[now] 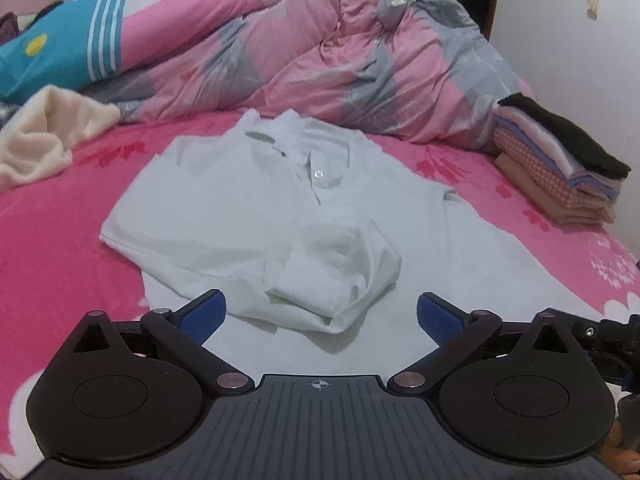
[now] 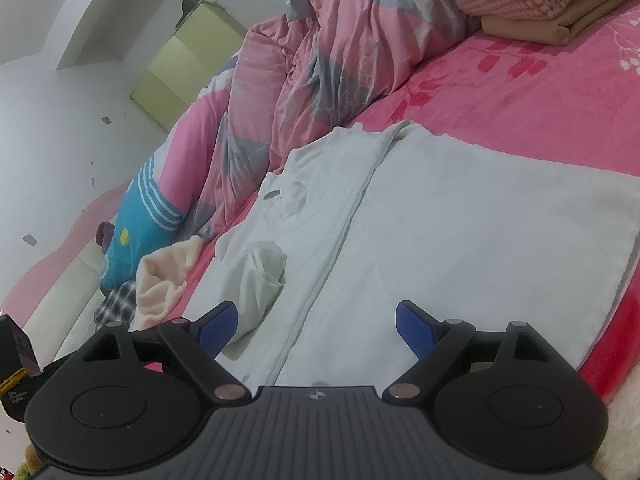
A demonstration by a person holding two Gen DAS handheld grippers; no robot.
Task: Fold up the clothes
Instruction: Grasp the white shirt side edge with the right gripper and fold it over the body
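A white collared shirt (image 1: 280, 208) lies on the pink bedsheet (image 1: 60, 248), collar at the far end, one sleeve folded across its front and bunched near the lower hem. My left gripper (image 1: 321, 316) hovers open just in front of that bunched sleeve, with nothing between its blue pads (image 1: 204, 316). In the right wrist view the same shirt (image 2: 440, 232) lies with a long fold line down its length. My right gripper (image 2: 316, 330) stands open over the shirt's near edge, its blue pads (image 2: 414, 330) wide apart and gripping nothing.
A crumpled pink and grey quilt (image 1: 320, 64) fills the far side of the bed. A stack of folded clothes (image 1: 560, 164) sits at the right. A cream garment (image 1: 44, 136) lies at the left, near a blue pillow (image 1: 60, 48). White wall behind.
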